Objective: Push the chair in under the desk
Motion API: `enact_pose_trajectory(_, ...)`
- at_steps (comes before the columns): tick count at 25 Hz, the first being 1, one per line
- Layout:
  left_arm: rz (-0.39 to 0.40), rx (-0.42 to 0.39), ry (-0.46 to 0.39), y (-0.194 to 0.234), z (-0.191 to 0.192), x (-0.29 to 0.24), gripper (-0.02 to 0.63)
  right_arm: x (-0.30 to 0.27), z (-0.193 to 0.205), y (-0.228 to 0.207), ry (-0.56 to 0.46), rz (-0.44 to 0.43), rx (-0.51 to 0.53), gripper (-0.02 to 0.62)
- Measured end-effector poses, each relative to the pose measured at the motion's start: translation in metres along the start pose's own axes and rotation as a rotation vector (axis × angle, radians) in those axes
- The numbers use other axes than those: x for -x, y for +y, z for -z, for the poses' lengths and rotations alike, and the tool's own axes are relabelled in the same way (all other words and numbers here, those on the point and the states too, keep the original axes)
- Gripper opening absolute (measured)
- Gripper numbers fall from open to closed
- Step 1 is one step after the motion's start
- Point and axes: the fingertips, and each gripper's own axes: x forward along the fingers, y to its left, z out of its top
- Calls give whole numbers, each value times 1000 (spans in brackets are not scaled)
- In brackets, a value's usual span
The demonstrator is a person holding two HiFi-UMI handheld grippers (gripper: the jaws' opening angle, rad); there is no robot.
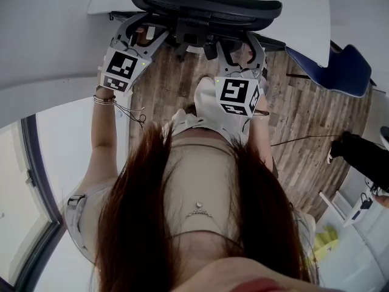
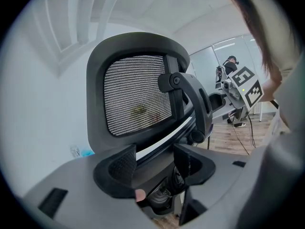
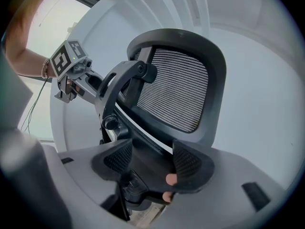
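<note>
Wood-plank floor (image 1: 304, 114) runs to one white desk (image 1: 304, 17) at the far side. One black mesh chair (image 1: 200, 2) stands at its near edge, and one blue chair (image 1: 340, 69) is to the right. Left gripper (image 1: 141, 35) and right gripper (image 1: 240, 50) each straddle the mesh chair's lower back frame, jaws spread.

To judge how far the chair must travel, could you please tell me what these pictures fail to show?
- Chair seat and wheels: head view, hidden beneath the backrest; gripper views, blocked by left claw and right claw.
- Space under the desk: head view, covered by its own top.
- Floor underfoot: head view, covered by hair.
</note>
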Motion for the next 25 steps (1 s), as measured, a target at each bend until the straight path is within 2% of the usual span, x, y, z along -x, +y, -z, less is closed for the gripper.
enact_pose_trajectory(18,-20,6,-1,14,1,-10,245,-17,-5,-3,-10,-14,7,280)
enact_pose_trajectory(25,1,-1,-1,17,1,-11,247,-17,-7,-4,-33,-22,5,267)
